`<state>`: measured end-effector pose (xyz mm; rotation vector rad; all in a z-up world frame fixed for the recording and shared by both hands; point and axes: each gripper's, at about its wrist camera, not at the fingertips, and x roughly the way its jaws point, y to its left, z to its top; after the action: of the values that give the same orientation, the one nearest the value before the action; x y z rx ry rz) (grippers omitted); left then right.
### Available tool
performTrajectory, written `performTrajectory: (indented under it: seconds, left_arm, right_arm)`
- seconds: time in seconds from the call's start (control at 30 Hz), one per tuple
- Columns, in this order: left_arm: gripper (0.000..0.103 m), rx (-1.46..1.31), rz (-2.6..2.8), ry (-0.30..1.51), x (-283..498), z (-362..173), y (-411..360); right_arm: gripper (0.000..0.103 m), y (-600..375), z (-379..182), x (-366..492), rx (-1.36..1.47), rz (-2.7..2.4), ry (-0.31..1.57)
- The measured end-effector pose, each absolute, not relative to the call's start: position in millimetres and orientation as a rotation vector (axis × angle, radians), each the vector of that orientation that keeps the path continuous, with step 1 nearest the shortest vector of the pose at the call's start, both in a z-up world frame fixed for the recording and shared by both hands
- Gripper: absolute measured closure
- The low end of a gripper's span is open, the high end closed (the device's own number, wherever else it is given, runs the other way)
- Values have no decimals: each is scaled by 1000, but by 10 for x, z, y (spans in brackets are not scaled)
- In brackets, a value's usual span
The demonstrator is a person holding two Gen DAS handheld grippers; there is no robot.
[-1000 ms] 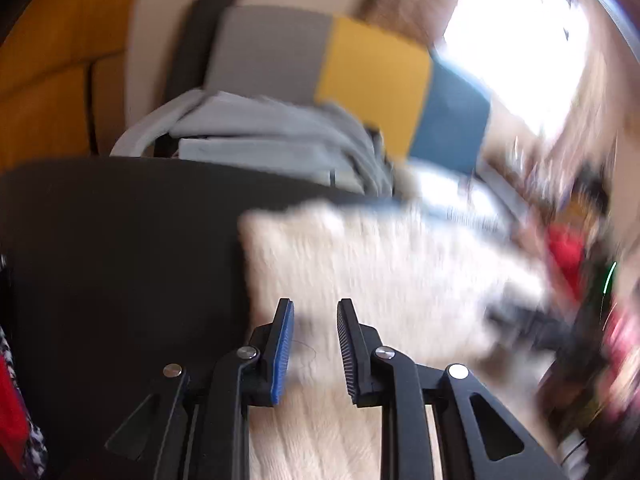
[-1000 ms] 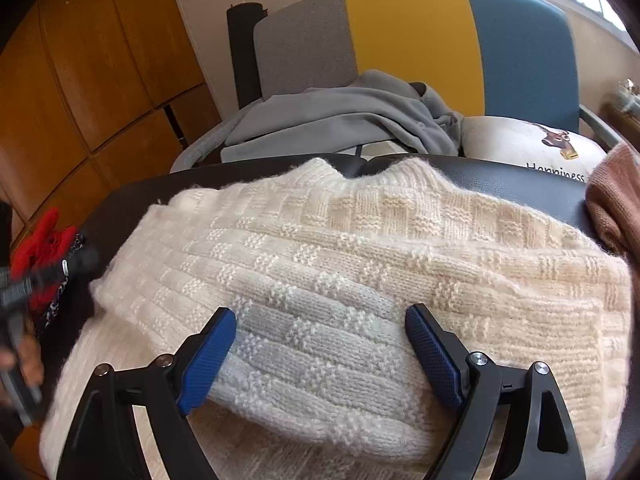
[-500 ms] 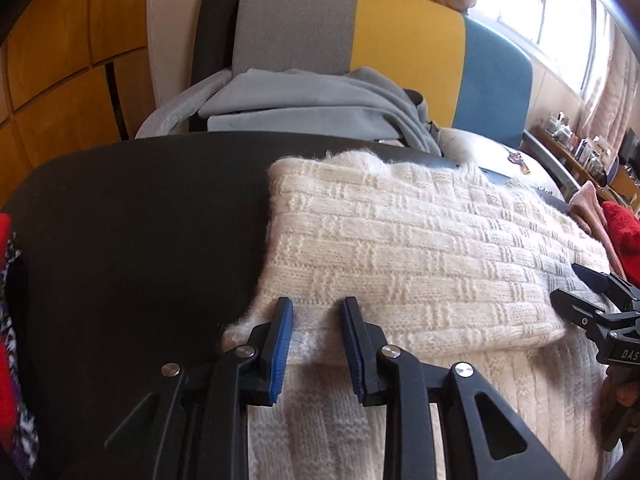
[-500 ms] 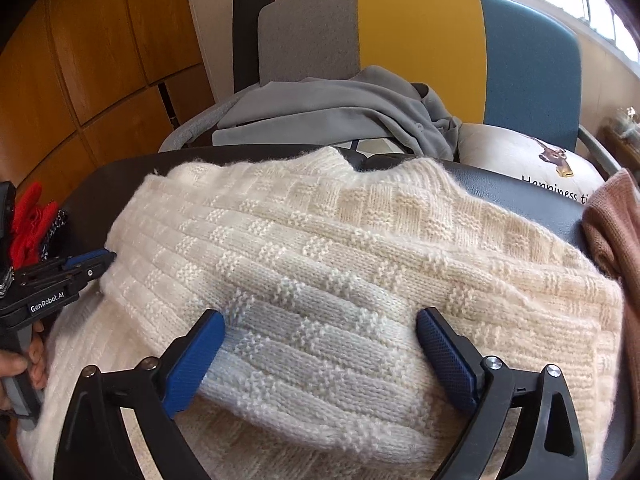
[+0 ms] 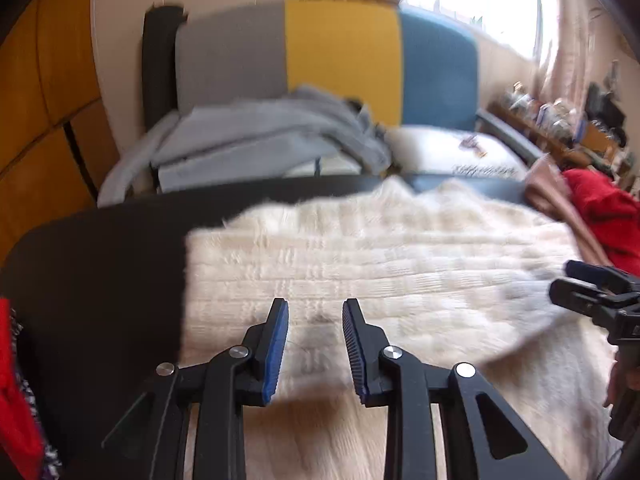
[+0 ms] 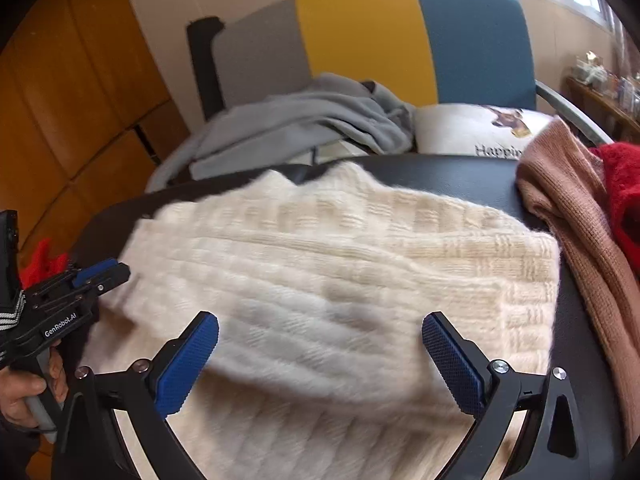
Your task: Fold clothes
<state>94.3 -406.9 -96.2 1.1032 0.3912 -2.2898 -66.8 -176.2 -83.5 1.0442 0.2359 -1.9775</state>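
1. Both grippers have drawn back toward the near edge of the black table (image 5: 100,264) since half a second ago: then the left gripper's tips sat at the sweater's folded near-left corner, now they hover further in over the knit, and both views are smeared by motion.
2. Left gripper (image 5: 315,344): jaws stand a narrow gap apart with only sweater surface seen between them; nothing looks pinched.
3. Right gripper (image 6: 320,360): jaws spread wide, nothing between them, hovering above the folded-over layer.
4. Cream knit sweater (image 6: 340,272) lies across the middle of the table, its collar toward the far edge. One layer is turned over on top of another, and more cream knit runs on under it to the near edge.
5. Other clothes wait at the sides: a pink garment (image 6: 568,208) and a red garment (image 6: 624,184) at the right edge, a grey garment (image 6: 304,120) on the chair (image 6: 360,28) beyond the far edge.
6. My judgement: a fold has been laid and let go, and the sweater is partway folded.
7. Whatever fold comes next calls for a grip through both layers at an edge, lifted evenly so the soft knit does not slide or bunch.
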Motion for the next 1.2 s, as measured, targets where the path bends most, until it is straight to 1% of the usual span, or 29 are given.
performTrajectory:
  seconds: [0.03,0.1,0.2,0.37,0.5,0.6,0.73,0.87,0.93,1.0,1.13,1.17,1.2]
  left_arm:
    - [72,1087,-2294,409,909,-1010,-4118]
    - [71,1012,-2319,443,908,-1061,-4196]
    - [71,973,-2318,460,903,-1095,-4218]
    - [72,910,-2325,575,1161,-1131,-4193]
    - [72,858,-2327,667,1367,-1159,-4174]
    - [72,884,-2305,639,1363,-1134,-4120]
    - [72,936,-2275,584,1322,-1078,-4045]
    - [72,933,-2385,661,1356,-812,-4118]
    - [68,920,-2459,639,1280,-638,-4189]
    - [65,937,-2504,598,1096,-514,-4284]
    - [60,991,-2559,503,583,-404,-4421]
    - [59,1030,-2575,501,432,-427,-4455]
    - [59,1077,-2593,511,275,-466,-4494]
  right_arm:
    - [0,-1785,-923,-750,1057,-1995,263]
    - [0,-1847,-991,-806,1019,-2022,309]
    - [0,-1959,-1020,-866,994,-2044,344]
    - [0,-1966,-1036,-895,985,-2047,336]
    - [0,-1824,-1033,-725,970,-1980,307]
    - [0,-1795,-1032,-688,958,-1969,291]
    - [0,-1823,-1029,-662,964,-1963,315]
    - [0,-1790,-923,-696,982,-1881,324]
    - [2,-1743,-773,-752,946,-1859,296]
    - [10,-1786,-602,-857,907,-1841,277]
    - [11,-2113,-457,-1173,921,-1785,268]
    - [13,-2202,-442,-1257,931,-1772,266]
    - [19,-2308,-483,-1353,957,-1759,268]
